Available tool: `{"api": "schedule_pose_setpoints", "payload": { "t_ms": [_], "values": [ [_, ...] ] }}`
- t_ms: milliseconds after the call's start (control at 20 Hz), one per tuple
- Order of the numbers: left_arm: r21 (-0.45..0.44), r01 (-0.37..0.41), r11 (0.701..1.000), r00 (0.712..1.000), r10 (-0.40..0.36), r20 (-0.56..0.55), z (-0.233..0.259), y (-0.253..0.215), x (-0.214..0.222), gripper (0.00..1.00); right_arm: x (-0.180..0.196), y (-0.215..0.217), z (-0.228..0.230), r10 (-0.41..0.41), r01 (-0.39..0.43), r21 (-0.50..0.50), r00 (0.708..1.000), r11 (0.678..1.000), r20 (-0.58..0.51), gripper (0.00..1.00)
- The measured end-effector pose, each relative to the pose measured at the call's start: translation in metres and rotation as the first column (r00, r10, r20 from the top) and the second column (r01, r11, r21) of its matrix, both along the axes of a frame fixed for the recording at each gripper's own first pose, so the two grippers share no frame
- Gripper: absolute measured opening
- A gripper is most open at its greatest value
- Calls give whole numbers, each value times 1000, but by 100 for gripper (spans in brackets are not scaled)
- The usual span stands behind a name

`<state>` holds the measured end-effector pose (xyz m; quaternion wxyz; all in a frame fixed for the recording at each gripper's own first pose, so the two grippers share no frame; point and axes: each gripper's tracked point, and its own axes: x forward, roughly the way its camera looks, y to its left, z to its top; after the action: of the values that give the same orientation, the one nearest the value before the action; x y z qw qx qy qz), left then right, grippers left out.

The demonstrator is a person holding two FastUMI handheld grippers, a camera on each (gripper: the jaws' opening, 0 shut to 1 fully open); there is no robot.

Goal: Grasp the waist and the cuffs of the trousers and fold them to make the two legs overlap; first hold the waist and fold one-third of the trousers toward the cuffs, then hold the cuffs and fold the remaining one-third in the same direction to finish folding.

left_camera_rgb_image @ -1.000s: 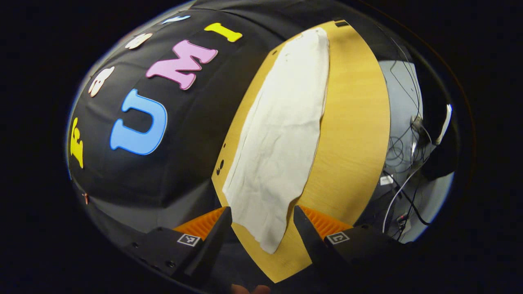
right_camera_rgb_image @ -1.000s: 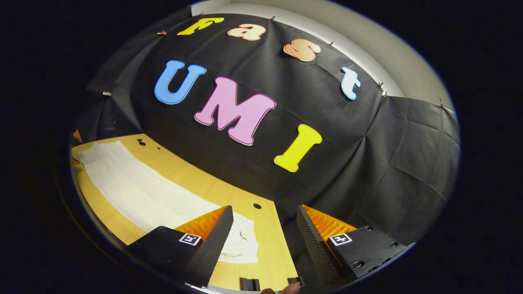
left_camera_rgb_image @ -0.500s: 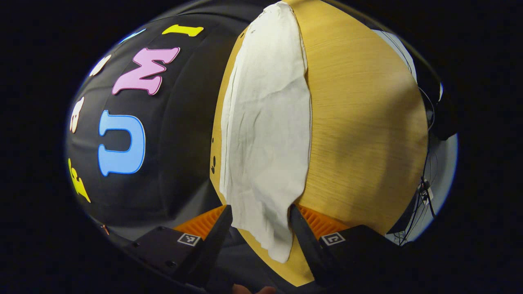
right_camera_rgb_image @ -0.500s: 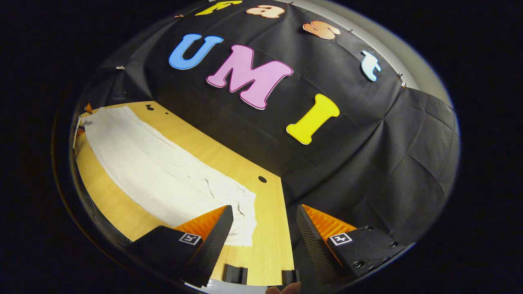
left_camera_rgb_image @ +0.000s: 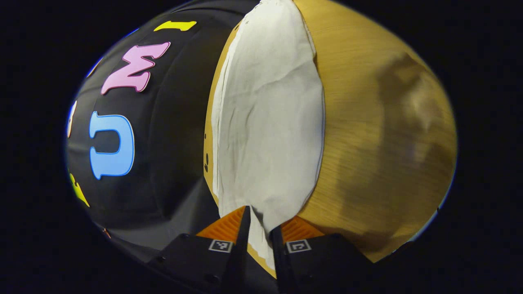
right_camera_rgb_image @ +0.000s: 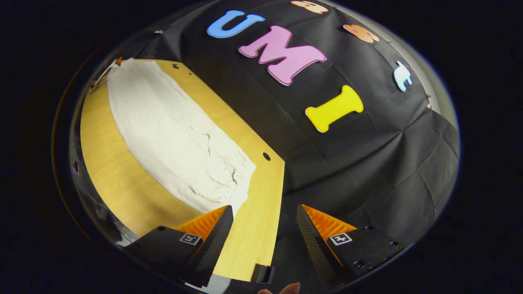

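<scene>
White trousers (left_camera_rgb_image: 265, 122) lie flat and lengthwise on the wooden table (left_camera_rgb_image: 367, 143), their legs overlapping. In the left gripper view, my left gripper (left_camera_rgb_image: 258, 232) is at the near narrow end, its fingers closed in on the cloth edge between them. In the right gripper view, the trousers (right_camera_rgb_image: 171, 134) stretch away to the upper left, and their wrinkled waist end (right_camera_rgb_image: 233, 179) lies just ahead of the left finger. My right gripper (right_camera_rgb_image: 264, 228) stands open above bare table (right_camera_rgb_image: 261, 212) near the corner, holding nothing.
The booth's black cloth wall (right_camera_rgb_image: 347, 163) borders the table's far side. A small hole (right_camera_rgb_image: 266, 156) sits in the tabletop near the waist. A black bracket (right_camera_rgb_image: 261, 272) is at the table's near edge. Bare wood (left_camera_rgb_image: 388, 163) lies beside the trousers.
My left gripper has dropped toward the table and closed its fingers on the trousers' near end. My right gripper has tilted down closer to the waist end and stayed open.
</scene>
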<state>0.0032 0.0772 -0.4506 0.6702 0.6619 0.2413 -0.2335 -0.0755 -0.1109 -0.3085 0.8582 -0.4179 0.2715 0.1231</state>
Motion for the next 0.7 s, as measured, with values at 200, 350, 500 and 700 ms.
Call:
{"api": "schedule_pose_setpoints", "payload": {
  "t_ms": [200, 350, 500, 700],
  "values": [
    [6, 17, 1000, 1000, -17, -13, -7, 6, -4, 6, -11, 12, -45, 250, -268, -194, 962, 944, -113, 96],
    [-59, -40, 997, 998, 36, -59, -8, 7, -2, 6, -6, 20, -88, 395, -439, -244, 894, 865, -210, 96],
    [-73, -65, 995, 994, 59, -89, -4, 5, -4, 6, 8, -4, -120, 452, -529, -311, 844, 789, -289, 96],
    [-56, -48, 997, 996, 44, -78, -6, 5, -4, 5, 25, 18, -132, 569, -638, -295, 769, 711, -292, 87]
  ]
}}
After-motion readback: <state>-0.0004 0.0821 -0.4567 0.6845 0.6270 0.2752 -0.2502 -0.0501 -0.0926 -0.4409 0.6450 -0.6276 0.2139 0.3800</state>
